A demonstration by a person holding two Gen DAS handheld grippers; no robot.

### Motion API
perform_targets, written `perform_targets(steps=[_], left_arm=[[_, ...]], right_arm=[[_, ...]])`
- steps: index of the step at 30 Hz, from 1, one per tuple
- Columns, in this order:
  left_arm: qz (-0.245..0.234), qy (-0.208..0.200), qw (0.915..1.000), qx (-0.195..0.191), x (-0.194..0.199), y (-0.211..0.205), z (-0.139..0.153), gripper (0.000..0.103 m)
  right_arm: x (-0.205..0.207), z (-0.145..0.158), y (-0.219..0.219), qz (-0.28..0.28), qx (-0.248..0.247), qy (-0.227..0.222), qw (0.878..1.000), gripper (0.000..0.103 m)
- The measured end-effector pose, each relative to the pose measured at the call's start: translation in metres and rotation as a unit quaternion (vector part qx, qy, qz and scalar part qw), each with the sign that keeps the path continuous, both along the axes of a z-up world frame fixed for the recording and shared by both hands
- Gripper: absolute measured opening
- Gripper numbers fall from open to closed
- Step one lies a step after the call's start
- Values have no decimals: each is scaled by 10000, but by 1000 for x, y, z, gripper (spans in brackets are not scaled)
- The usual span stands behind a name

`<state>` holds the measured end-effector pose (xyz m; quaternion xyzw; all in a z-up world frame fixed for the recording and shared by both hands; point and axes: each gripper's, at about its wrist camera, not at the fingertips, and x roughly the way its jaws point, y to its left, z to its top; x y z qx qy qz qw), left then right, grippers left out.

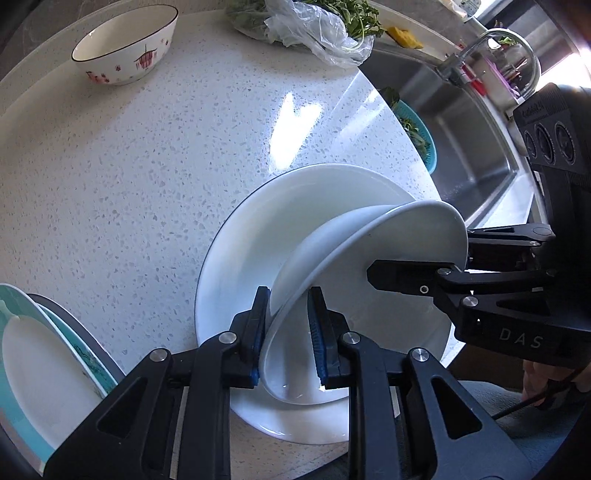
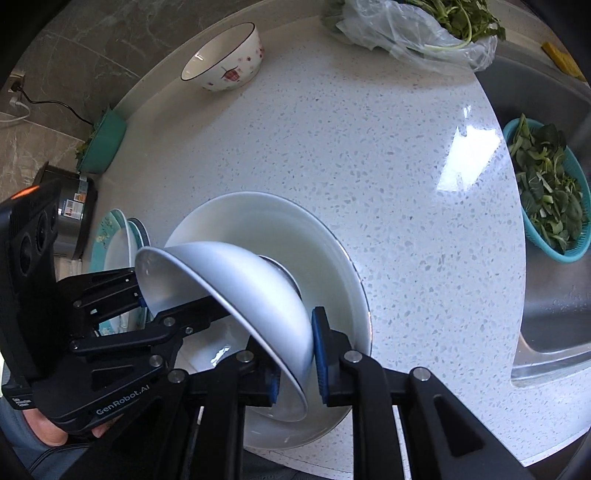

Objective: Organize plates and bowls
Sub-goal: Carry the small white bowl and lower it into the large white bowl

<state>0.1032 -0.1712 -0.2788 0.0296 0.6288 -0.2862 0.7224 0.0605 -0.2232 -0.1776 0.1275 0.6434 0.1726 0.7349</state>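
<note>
**Two claws tipping a white bowl over the big plate**

We are looking first at what is nearest: the left claw (image 1: 286,328) is straddling the rim of the small white bowl (image 1: 369,251), its blue pads on either side of the wall, one pad looking slightly off the surface, so we are calling the grip loose rather than firm. The right claw (image 2: 297,354) is pinching the opposite rim, pads pressed on the thin wall. The bowl is hanging tilted on edge, its foot resting in the well of the large white plate (image 2: 332,251), which is lying flat on the speckled counter (image 1: 147,177).

We are judging the bowl to be glazed ceramic: stiff, slick, fairly light, and quick to chip against the plate. Holding it by the rim on two opposite sides seems the sound choice.

Further left, the teal plates (image 1: 22,354) are sitting stacked. Far back, a patterned bowl (image 1: 125,44) is waiting upright, with bagged greens (image 1: 314,26) beyond and a teal colander (image 2: 546,199) in the sink (image 1: 461,129).
</note>
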Motion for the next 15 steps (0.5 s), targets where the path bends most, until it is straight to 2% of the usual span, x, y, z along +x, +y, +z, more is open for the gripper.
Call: perform_targets(steps=[3,11,15], left_arm=[[0,-65,10000,5,1,1,0,19],[18,-166,9999,6,2,5,1,19],[145,-137,9997,-138,1,12,3,20]], right_arm=[[1,0,3,-9,-55,-8,10000,19],[-3,4,5,185,-45,-34,9998,42],[-4,8,3,181,-30,-61,9998,45]])
